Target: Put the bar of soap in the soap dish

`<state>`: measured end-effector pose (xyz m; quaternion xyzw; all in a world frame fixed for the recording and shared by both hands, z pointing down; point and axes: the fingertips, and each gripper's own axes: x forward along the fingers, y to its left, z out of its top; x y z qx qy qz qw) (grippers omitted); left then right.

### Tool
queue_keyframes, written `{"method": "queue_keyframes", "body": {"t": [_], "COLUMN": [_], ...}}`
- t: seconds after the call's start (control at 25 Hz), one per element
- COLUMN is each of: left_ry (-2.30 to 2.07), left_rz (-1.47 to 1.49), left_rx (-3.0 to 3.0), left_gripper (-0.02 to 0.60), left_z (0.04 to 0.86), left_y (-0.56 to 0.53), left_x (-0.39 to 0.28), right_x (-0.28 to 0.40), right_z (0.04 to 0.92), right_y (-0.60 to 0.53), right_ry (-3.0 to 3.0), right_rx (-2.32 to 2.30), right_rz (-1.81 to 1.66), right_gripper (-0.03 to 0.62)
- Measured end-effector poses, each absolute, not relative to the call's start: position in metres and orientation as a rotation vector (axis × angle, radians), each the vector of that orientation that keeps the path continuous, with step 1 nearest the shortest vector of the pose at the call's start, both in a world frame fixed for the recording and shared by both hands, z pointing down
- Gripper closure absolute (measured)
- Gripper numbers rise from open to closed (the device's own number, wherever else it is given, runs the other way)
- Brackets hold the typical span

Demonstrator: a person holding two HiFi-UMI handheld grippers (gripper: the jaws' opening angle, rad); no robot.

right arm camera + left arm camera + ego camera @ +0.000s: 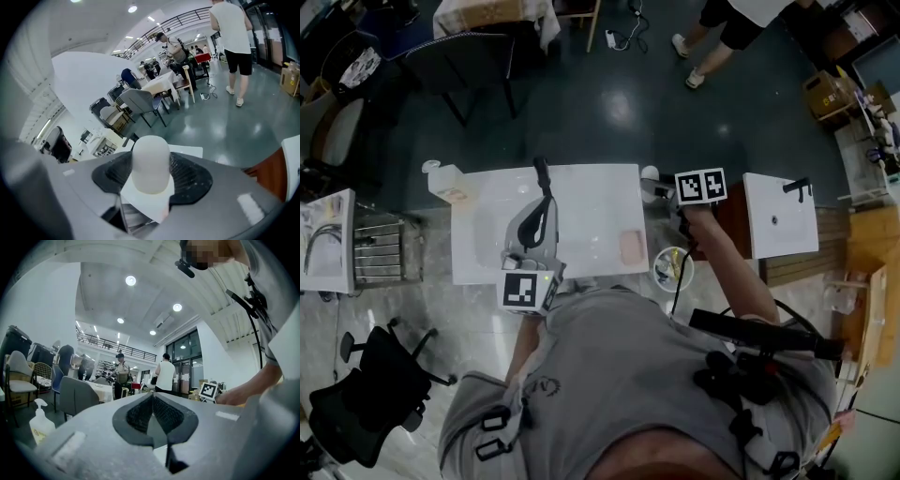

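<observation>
1. Dark polished floor surrounds a white sink countertop (pixel 591 202) with a black faucet (pixel 542 173) at its far edge.
2. Soap dish (pixel 631 247), as I read the pinkish oblong, lies by the countertop's right edge toward the near right corner, with its long axis along that edge.
3. Right gripper (pixel 151 172) pinches the white bar of soap (pixel 150 152) between its pads, the bar's rounded end sticking out along the jaws. Its marker cube (pixel 701 186) hangs just past the far right corner.
4. From there the dish lies nearer the person and slightly left, and this hand is the closer one.
5. Left gripper (pixel 152 401) has its jaws pressed together on nothing, over the near edge.
6. Dish's inside is too small to make out, and the head view hides the right jaws behind the cube.
</observation>
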<state>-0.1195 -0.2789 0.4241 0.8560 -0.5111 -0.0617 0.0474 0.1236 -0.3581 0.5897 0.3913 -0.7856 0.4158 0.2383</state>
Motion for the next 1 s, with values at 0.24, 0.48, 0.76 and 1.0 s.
{"method": "queue_keyframes", "body": {"t": [0.24, 0.48, 0.76, 1.0], "left_ry": [-1.538, -1.529, -1.486, -1.445], "left_rz": [-0.177, -0.176, -0.175, -0.169], "left_rx": [2.602, 2.598, 2.609, 2.615], "left_gripper": [0.580, 0.580, 0.580, 0.580], "left_z": [0.433, 0.436, 0.440, 0.445], "left_y": [-0.274, -0.275, -0.274, -0.276], "left_x": [-0.123, -0.126, -0.122, -0.117], "right_x": [0.119, 0.117, 0.121, 0.124], "right_z": [0.588, 0.583, 0.583, 0.601], "right_y": [-0.353, -0.347, -0.335, -0.310], "right_ry": [-2.159, -2.150, -2.122, -2.063], "right_rx": [1.074, 1.066, 1.073, 1.066], "right_rz": [1.139, 1.138, 1.140, 1.158], "right_gripper": [0.341, 0.342, 0.341, 0.341]}}
